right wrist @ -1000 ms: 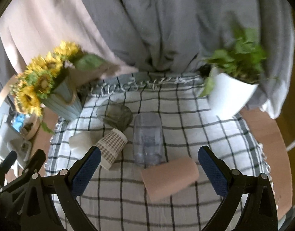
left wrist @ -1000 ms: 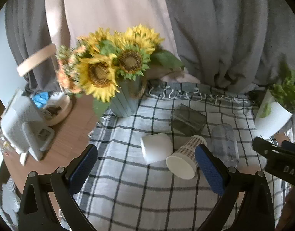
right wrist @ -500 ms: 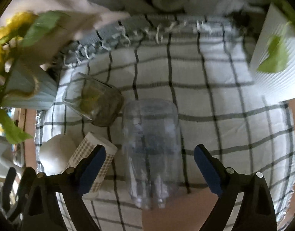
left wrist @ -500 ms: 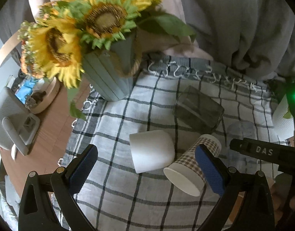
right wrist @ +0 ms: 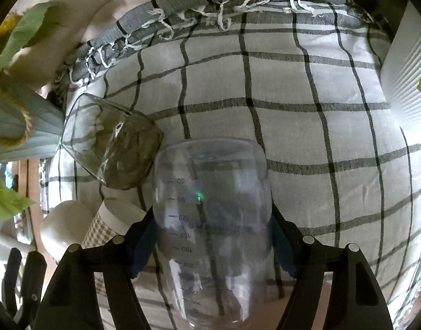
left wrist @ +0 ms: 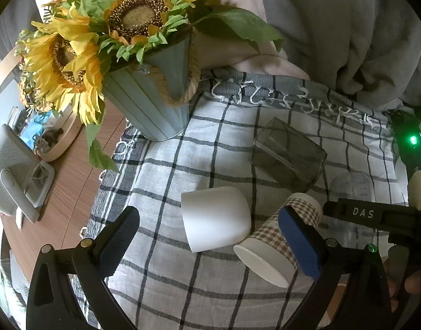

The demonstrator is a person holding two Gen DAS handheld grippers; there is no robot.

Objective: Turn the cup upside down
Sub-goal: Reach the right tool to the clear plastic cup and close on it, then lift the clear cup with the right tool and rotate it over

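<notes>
Cups: one clear (right wrist: 210,220), gripped; three loose.

Black tongs (left wrist: 207,244), blue pads (left wrist: 300,243), seemingly silver screws.

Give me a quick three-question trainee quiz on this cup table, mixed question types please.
1. True or false: the right tongs are closed on the clear measuring cup.
2. Which cup lies nearest the left tongs? A white cup, B smoky glass, C pink cup.
3. Fill in: the sunflowers stand in a ____ bucket.

Key: 1 true. 2 A. 3 blue-grey.
</notes>
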